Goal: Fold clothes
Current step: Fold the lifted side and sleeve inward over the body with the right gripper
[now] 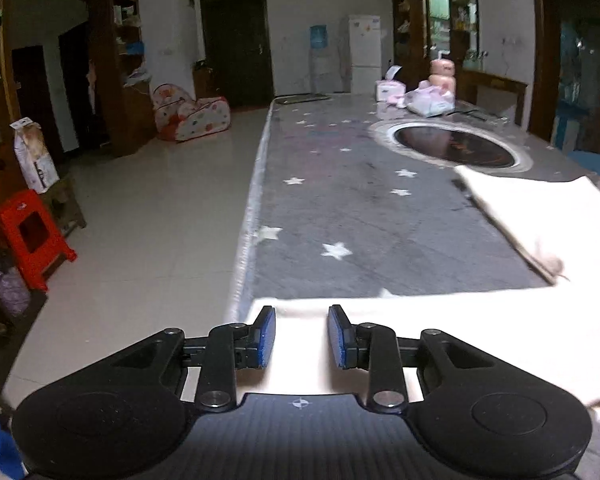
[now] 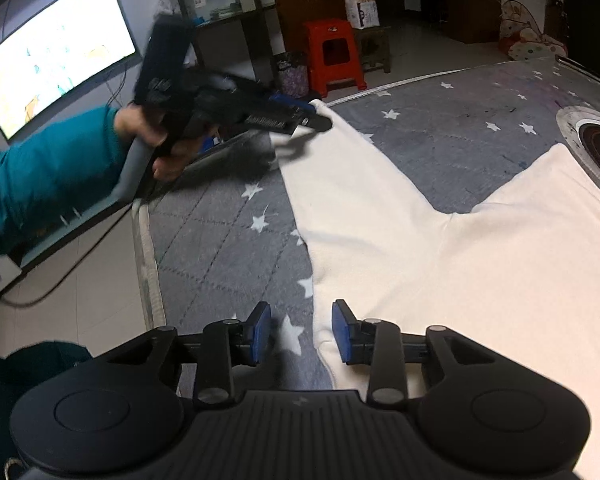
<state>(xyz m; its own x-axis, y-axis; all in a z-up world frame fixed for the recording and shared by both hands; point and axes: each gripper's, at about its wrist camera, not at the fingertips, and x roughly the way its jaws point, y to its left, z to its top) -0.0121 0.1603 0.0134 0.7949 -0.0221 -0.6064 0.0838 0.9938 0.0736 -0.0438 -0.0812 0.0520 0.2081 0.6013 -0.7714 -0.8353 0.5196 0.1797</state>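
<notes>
white pants (image 2: 440,248) spread flat on grey star-print table cover (image 2: 220,256), waist toward near edge, two legs fanning out toward far side. one leg runs to left edge of table, hem right at table corner near left gripper (image 2: 316,118); other leg reaches toward round dark inset (image 1: 454,146) in tabletop w/ its hem touching the rim.

left gripper (image 1: 301,334) released: blue pads apart, hem cloth lying flat under the gap, not pinched. held by hand (image 2: 156,140) in teal sleeve (image 2: 40,180), angled down over leg hem.

right gripper (image 2: 301,332) released too: jaws apart, straddling pants' side edge near waist, left pad over bare cover, right pad over white fabric, nothing clamped.

far end of table: pink and white items (image 1: 428,96), blurry. off table on floor: red stool (image 1: 30,236), patterned kids' sofa (image 1: 190,114). lit screen (image 2: 52,52) on wall behind left hand.
</notes>
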